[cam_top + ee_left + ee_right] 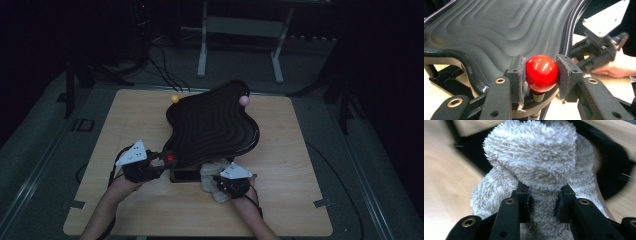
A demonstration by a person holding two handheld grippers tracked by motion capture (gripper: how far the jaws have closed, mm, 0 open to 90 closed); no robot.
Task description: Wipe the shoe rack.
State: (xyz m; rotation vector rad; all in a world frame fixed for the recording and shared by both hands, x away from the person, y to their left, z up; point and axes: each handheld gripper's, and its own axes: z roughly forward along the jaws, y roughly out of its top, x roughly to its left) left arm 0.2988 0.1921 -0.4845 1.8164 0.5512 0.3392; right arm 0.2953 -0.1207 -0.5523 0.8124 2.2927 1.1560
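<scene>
While clamped: left tongs on glossy red ball, right tongs on fluffy cloth.

A dim lab or recording studio: a square light-wood tabletop stands on grey floor, black cables trail behind it, and a grey metal stand frame rises farther behind.

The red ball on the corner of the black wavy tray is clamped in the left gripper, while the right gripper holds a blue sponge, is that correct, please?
Not quite: the right gripper holds a fluffy cream cloth, not a blue sponge, as the right gripper view shows. The left gripper does clamp the red ball at the black wavy tray.
</scene>
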